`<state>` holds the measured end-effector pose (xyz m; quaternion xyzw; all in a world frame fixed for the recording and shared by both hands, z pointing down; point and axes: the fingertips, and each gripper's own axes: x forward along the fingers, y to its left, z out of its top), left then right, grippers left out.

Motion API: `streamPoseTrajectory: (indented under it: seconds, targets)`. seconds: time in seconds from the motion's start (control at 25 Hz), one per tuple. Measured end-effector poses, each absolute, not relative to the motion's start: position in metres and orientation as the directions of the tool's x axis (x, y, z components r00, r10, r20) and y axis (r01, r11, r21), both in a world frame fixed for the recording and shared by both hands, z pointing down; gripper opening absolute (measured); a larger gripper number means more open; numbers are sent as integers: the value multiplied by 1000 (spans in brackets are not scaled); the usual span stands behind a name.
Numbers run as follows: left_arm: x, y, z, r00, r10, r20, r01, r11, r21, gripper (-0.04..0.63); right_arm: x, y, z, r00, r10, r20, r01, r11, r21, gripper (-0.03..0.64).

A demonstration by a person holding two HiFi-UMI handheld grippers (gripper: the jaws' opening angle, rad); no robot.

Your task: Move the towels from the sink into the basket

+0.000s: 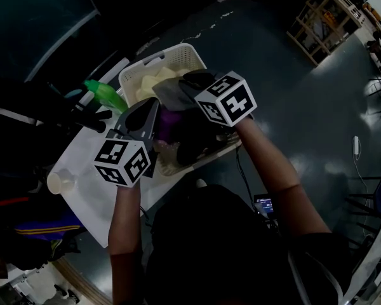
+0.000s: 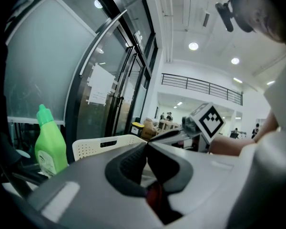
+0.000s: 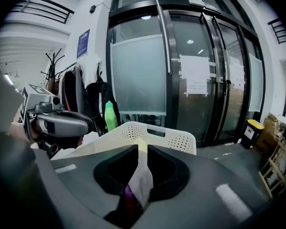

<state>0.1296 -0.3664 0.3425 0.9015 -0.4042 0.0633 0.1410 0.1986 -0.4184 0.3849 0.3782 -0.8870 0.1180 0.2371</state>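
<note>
The white perforated basket (image 1: 162,56) stands on a white surface and holds a yellow towel (image 1: 147,81), a purple towel (image 1: 168,123) and a dark cloth (image 1: 193,140). My right gripper (image 3: 142,149) hangs over the basket (image 3: 157,135), its jaws pinching a pale grey towel (image 3: 143,182) that trails down between them, with purple cloth below. In the head view that gripper (image 1: 189,81) sits at the grey towel (image 1: 173,93). My left gripper (image 2: 147,144) is shut, tips touching, beside the basket's near left side (image 1: 153,107); a reddish patch shows at the base of its jaws.
A green bottle (image 1: 105,95) stands left of the basket, also seen in the left gripper view (image 2: 50,144). A paper cup (image 1: 60,182) rests on the white surface near its left edge. Glass doors (image 3: 195,70) rise behind the basket. A dark floor lies to the right.
</note>
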Motion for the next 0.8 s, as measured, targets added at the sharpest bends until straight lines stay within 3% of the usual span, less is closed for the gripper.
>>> streamPoseTrajectory:
  seconds: [0.12,0.8]
  targets:
    - [125,-363,342,664,-713,225,-748,-633,201,9,198,-414,380,-593,-624,508,-731,682,-15,0]
    - [85,-322,333,677,-712,187,-735,-644,211,9,183,-369,349,-500,-706,501,-780,618,92,-3]
